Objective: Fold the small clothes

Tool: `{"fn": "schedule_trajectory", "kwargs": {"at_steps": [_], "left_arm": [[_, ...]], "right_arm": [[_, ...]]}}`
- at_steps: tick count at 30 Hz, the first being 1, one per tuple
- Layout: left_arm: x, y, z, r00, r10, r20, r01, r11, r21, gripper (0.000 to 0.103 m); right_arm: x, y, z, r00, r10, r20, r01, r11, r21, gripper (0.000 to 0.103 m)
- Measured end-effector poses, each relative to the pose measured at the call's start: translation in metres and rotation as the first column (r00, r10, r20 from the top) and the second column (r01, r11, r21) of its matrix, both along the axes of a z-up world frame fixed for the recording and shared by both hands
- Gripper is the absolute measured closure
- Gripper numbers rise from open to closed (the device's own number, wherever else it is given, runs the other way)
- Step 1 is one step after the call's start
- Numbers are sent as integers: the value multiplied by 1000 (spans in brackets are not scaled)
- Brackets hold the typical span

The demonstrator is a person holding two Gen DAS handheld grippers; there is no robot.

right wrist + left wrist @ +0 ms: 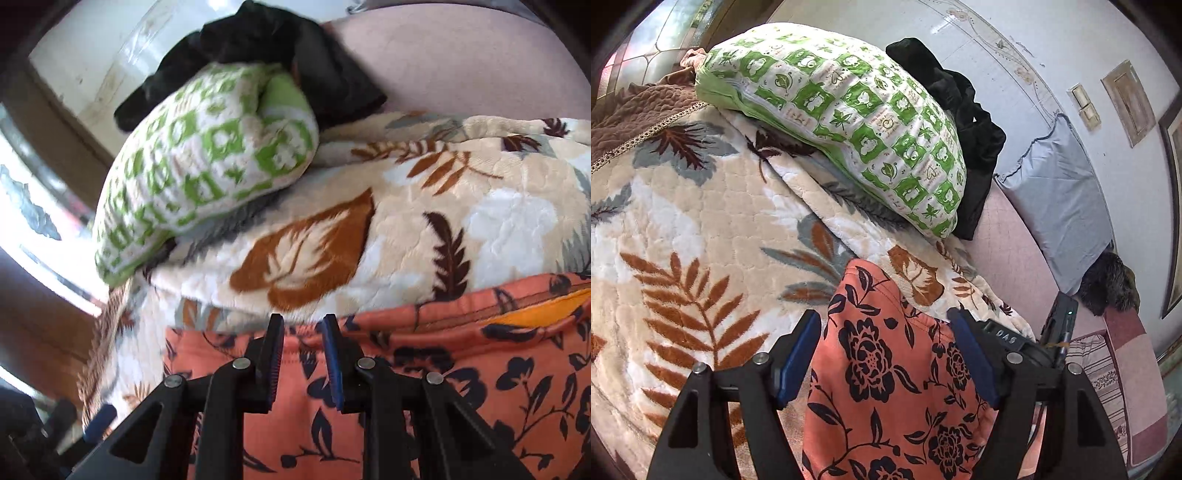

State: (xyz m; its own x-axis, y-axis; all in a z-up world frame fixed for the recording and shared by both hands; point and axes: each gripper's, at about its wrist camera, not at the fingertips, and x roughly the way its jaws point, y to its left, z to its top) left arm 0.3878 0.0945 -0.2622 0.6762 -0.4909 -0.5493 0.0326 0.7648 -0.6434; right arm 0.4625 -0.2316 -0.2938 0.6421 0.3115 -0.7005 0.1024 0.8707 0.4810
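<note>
An orange garment with a dark floral print (886,369) lies on the bed. In the left wrist view it runs up between the fingers of my left gripper (886,328), which is open; its blue pads (798,354) stand clear of the cloth. In the right wrist view the garment (461,369) fills the foreground, its stitched top edge reaching the fingertips. My right gripper (302,325) has its jaws close together at that edge, with orange cloth between the pads. The right gripper's black body (1015,339) shows just right of my left gripper.
A cream leaf-print blanket (701,221) covers the bed. On it rests a green-and-white pillow (849,110) with a black garment (960,96) behind. A grey pillow (1060,199) leans on the wall. A dark furry thing (1108,284) sits at the right.
</note>
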Motion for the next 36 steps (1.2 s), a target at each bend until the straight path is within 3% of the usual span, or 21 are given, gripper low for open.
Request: {"fn": "schedule_trajectory", "kwargs": {"at_steps": [3,7,9,13,17,19,20,22,23,26,28,29,33,36], "left_arm": [[1,-8,-1,1000,-16,-25,18,998,55,28],[-3,-38,-3,996,-61,-66,72,983,171,28],[-11,-62,-1,992,-109,-64,122,961,246,28],[-34,-111,-3,980,-192,-49,195,894,403,24],[-52,-143,-24,971,-212,-112,239,824,513,24],[-53,-153,-51,961,-178,-209,269,768,582,24],[-59,-157,-57,963,-182,-196,266,738,620,24],[-75,-166,-49,968,-196,-154,247,674,697,23],[-81,-167,-45,968,-199,-151,247,673,697,23],[-99,-152,-28,979,-175,-102,200,756,623,23],[-113,-140,-18,988,-136,-68,150,795,588,23],[-122,-135,-13,992,-118,-48,124,800,587,23],[-152,-115,-1,998,-61,17,39,812,582,21],[-166,-96,1,1000,-21,19,9,869,495,19]], "right_arm": [[-27,-29,13,1000,-18,10,18,999,31,78],[-104,-77,27,999,-52,-11,52,998,-26,78],[-150,-100,32,996,-80,-24,78,994,-79,78],[-234,-148,32,983,-181,-34,177,979,-99,78],[-284,-186,11,956,-289,-52,287,957,-41,78],[-291,-199,-19,935,-333,-124,338,941,24,75],[-292,-203,-33,935,-317,-159,329,942,60,75],[-296,-206,-26,939,-313,-144,327,941,86,75],[-297,-207,-17,945,-300,-129,313,944,103,74],[-312,-216,2,952,-305,-29,306,938,163,66],[-322,-221,10,945,-328,1,320,922,218,34],[-328,-223,15,939,-344,26,327,911,251,30],[-343,-222,24,937,-347,49,315,895,316,30],[-357,-225,18,937,-350,18,316,867,385,30]]}}
